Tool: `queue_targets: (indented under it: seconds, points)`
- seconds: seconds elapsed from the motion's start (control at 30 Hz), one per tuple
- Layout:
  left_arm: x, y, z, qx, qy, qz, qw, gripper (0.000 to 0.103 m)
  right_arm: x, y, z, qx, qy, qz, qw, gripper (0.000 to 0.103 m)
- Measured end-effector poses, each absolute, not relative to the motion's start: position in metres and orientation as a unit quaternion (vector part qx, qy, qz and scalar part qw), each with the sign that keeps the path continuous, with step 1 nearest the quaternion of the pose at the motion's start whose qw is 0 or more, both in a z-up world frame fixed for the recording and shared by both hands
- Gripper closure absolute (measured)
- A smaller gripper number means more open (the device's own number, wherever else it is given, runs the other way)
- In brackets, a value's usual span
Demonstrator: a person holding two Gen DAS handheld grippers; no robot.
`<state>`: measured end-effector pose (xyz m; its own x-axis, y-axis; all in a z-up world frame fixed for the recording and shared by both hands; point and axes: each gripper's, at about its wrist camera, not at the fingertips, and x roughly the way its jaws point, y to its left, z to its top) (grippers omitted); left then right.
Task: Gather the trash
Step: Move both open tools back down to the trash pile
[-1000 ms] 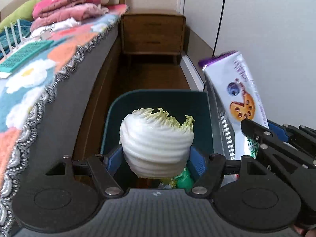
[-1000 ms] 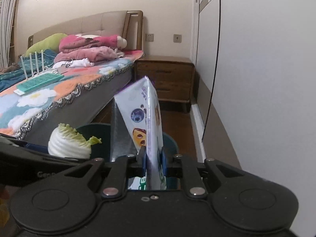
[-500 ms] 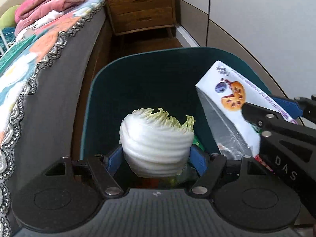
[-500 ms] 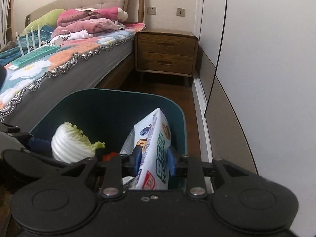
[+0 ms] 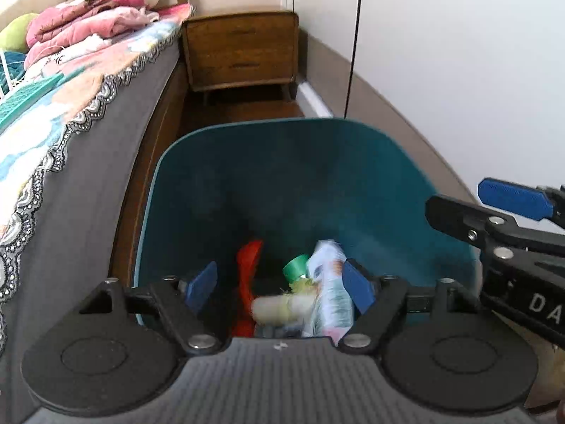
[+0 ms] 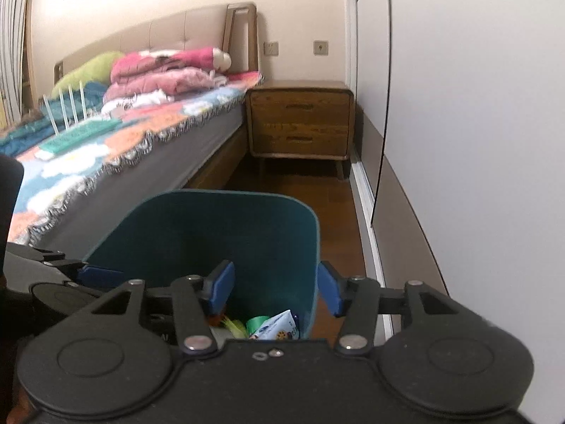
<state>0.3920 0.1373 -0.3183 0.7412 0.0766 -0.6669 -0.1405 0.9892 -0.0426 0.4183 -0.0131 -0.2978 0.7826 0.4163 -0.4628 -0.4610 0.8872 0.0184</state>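
Bed with floral crocheted cover (image 5: 53,120) on left, wooden two-drawer nightstand (image 5: 243,53) beyond. Dark teal plastic trash bin (image 5: 289,176) on the floor between bed and wall. Inside it: white printed snack bag (image 5: 330,289), pale cabbage piece (image 5: 279,309), red wrapper (image 5: 247,272), green cap (image 5: 295,266). Left gripper (image 5: 279,286) over the bin, fingers wide, empty. Right gripper (image 6: 273,288) fingers wide, empty, straddling the bin's right rim

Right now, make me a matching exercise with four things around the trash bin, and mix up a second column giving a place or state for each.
Column one:
1. left gripper
2. cookie packet
3. nightstand
4. pink clothes

Column two:
A. piled on the bed
B. lying inside the bin
C. open and empty
D. against the far wall

Pairs: 1-C, 2-B, 3-D, 4-A
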Motion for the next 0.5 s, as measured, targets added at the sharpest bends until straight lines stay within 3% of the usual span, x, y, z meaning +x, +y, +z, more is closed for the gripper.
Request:
queue_targets:
  seconds: [0.5]
  points:
    - [0.300,0.126,-0.302,-0.072,0.293,0.043,0.952,0.024,0.336,-0.067,-0.294,-0.044,0.177,0.246,0.952,0.040]
